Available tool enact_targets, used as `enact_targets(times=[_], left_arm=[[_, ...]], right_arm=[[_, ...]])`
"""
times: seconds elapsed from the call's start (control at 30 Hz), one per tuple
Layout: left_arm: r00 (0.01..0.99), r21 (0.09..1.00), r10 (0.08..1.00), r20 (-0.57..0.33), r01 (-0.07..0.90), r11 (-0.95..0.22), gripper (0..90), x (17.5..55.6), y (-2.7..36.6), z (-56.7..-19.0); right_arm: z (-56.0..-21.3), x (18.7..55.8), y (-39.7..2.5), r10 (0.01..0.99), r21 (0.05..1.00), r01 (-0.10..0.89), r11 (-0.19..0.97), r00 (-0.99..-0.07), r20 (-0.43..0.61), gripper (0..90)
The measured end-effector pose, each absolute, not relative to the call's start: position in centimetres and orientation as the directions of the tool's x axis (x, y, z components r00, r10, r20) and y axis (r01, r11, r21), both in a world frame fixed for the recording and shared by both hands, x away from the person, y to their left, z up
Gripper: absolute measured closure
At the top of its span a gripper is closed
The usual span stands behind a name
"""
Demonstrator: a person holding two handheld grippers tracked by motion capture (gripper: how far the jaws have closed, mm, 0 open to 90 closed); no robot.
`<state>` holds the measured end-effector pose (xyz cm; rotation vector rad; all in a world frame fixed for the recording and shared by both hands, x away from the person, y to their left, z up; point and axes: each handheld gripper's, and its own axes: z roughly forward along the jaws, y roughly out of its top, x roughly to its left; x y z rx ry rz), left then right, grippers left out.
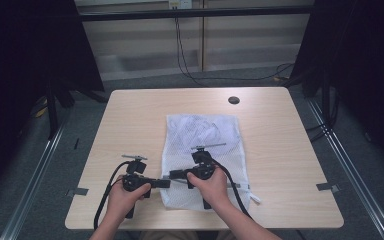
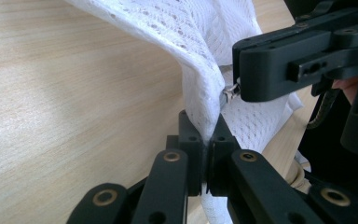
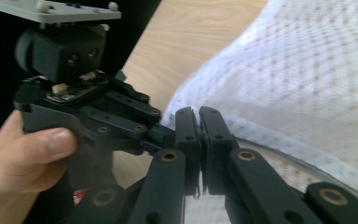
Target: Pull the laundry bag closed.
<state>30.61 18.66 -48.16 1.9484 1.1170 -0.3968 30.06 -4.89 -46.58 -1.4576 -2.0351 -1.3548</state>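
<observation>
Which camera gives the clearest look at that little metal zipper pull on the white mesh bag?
The left gripper view: the zipper pull shows close up beside the pinched fold of the mesh bag, at the right gripper's black jaws. In the high view it is too small to tell. In the right gripper view, shut jaws hide it.

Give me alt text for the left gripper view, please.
The left gripper pinches a raised fold of the white mesh bag between its shut black jaws, above the light wooden table. The right gripper meets the bag's metal zipper pull from the right.
</observation>
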Motion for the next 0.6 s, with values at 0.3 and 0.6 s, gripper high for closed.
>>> enact_targets(times=[0.3,0.6], left_arm=[[0.553,0.504,0.555,-0.621,0.824,-0.258,87.4,30.53,18.53,-48.12],[0.547,0.504,0.556,-0.626,0.827,-0.247,87.5,30.54,18.72,-48.05]], right_arm=[[-46.60,30.06,-5.11,0.576,0.517,0.855,0.047,-0.446,0.685,87.7],[-46.69,30.17,-5.65,0.580,0.507,0.861,0.042,-0.434,0.689,87.7]])
